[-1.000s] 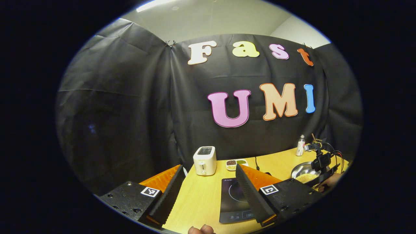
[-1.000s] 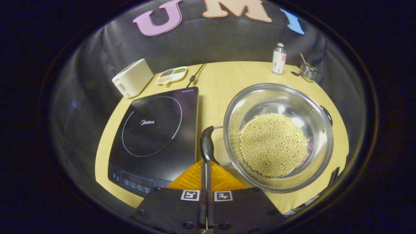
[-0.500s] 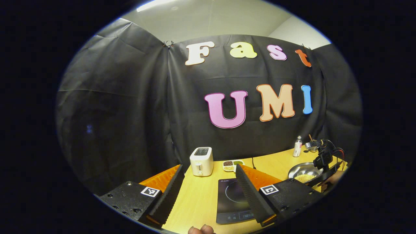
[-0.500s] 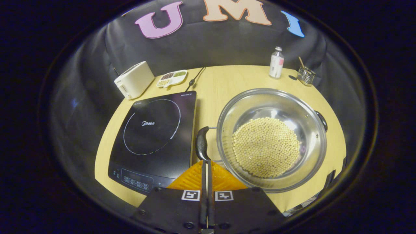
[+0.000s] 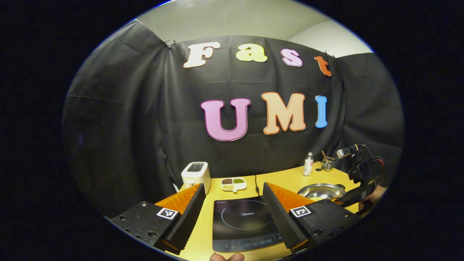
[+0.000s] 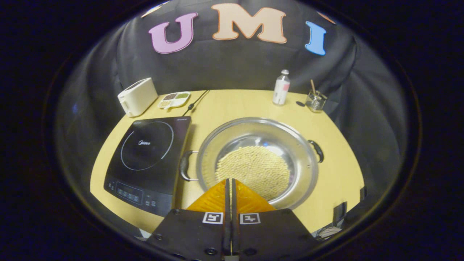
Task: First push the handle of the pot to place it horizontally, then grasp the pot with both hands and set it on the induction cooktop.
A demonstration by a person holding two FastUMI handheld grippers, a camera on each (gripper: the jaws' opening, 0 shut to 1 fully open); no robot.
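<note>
In the right gripper view, the right gripper (image 6: 229, 185) sits lowest in the scene, its 2 fingers pressed together with nothing between them, their tips over the near rim of the pot (image 6: 258, 162). The pot is a wide steel one holding pale round beans (image 6: 253, 171), standing on the wooden table (image 6: 340, 170) just to the right of the induction cooktop (image 6: 146, 159), not on it. The pot has 2 dark side handles: the left handle (image 6: 184, 165) lies near the cooktop's edge, the right handle (image 6: 317, 150) on the opposite side.

Farther back on the table stand a white toaster (image 6: 137, 96), a small divided dish (image 6: 173, 99), a small bottle (image 6: 281, 88) and a glass jar (image 6: 315, 101).

In the left gripper view, the left gripper (image 5: 232, 203) is held wide open and empty, above the table's near edge, with the cooktop (image 5: 243, 223) seen between its fingers. Beyond, to the right, are the pot (image 5: 320, 190) and the right gripper (image 5: 357, 188).
</note>
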